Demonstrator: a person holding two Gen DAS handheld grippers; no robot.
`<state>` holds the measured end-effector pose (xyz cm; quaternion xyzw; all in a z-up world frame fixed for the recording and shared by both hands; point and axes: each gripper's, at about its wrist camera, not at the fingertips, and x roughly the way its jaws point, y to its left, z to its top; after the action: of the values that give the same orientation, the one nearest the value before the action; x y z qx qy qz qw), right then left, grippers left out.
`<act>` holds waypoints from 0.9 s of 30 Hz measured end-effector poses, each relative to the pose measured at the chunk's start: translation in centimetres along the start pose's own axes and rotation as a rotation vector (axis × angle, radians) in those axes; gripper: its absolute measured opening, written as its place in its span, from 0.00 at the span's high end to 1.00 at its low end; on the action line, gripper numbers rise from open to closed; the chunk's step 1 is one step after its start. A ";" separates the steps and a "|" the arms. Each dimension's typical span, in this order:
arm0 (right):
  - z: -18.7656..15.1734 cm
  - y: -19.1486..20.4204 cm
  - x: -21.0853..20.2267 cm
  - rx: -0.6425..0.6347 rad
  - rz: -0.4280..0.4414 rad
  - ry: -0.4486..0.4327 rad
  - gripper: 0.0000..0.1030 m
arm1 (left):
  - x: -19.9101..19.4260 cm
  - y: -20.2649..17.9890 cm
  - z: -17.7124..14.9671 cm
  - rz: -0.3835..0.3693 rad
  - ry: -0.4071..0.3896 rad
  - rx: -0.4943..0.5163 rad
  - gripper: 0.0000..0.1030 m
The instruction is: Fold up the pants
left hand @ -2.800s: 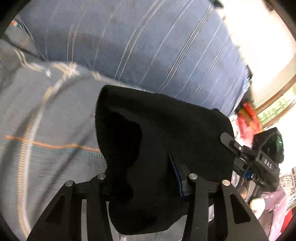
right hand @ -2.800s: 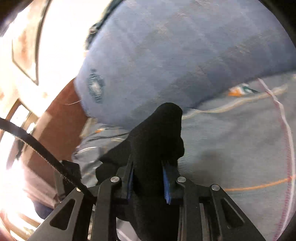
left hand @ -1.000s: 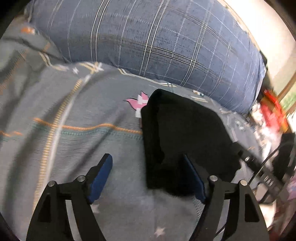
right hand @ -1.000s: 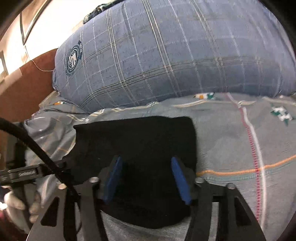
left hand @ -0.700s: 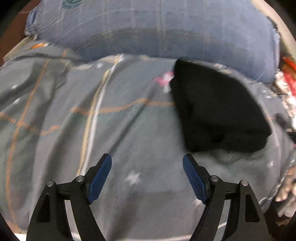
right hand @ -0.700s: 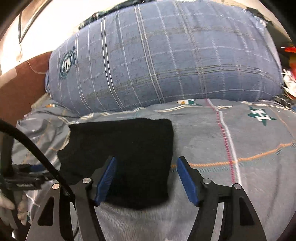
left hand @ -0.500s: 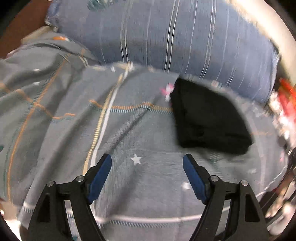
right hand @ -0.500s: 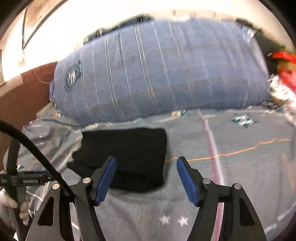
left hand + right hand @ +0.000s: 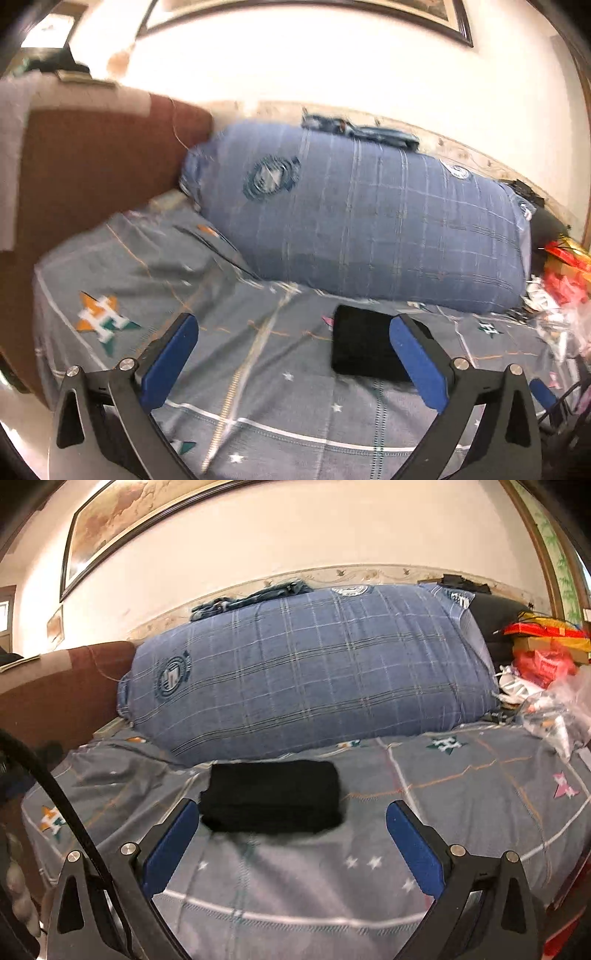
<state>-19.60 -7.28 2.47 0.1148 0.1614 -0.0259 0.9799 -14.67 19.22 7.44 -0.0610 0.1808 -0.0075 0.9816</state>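
Note:
The black pants (image 9: pixel 271 795) lie folded into a flat rectangle on the grey patterned bedsheet (image 9: pixel 461 812), just in front of the big blue plaid pillow (image 9: pixel 306 672). They also show in the left wrist view (image 9: pixel 364 347), partly behind my right finger. My left gripper (image 9: pixel 291 354) is open and empty, held back above the sheet, the pants ahead and to its right. My right gripper (image 9: pixel 290 834) is open and empty, pulled back with the pants just ahead, left of centre.
The blue plaid pillow (image 9: pixel 362 225) leans on the wall with folded jeans (image 9: pixel 251 596) on top. A brown headboard (image 9: pixel 92 173) stands at left. Red bags and clutter (image 9: pixel 543 664) pile at the right edge. The bed's front edge is near.
Both grippers let go of the pants, opened and drew back and up from the bed. The pants stay folded on the sheet and now look smaller and farther away.

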 end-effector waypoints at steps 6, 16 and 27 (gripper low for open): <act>-2.0 2.1 -0.1 -0.047 0.028 0.068 0.00 | -2.2 -0.9 -0.7 0.072 -0.006 0.047 0.00; -3.3 2.0 0.3 -0.027 -0.009 0.135 0.00 | -0.7 -2.2 -3.4 0.021 0.181 0.081 0.00; -4.2 1.4 1.3 -0.020 -0.017 0.213 0.00 | -0.4 -3.6 -4.2 0.004 0.232 0.122 0.00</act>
<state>-19.55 -4.97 -1.54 0.1056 0.2656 -0.0204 0.9580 -16.52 15.22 4.08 0.0005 0.2927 -0.0235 0.9559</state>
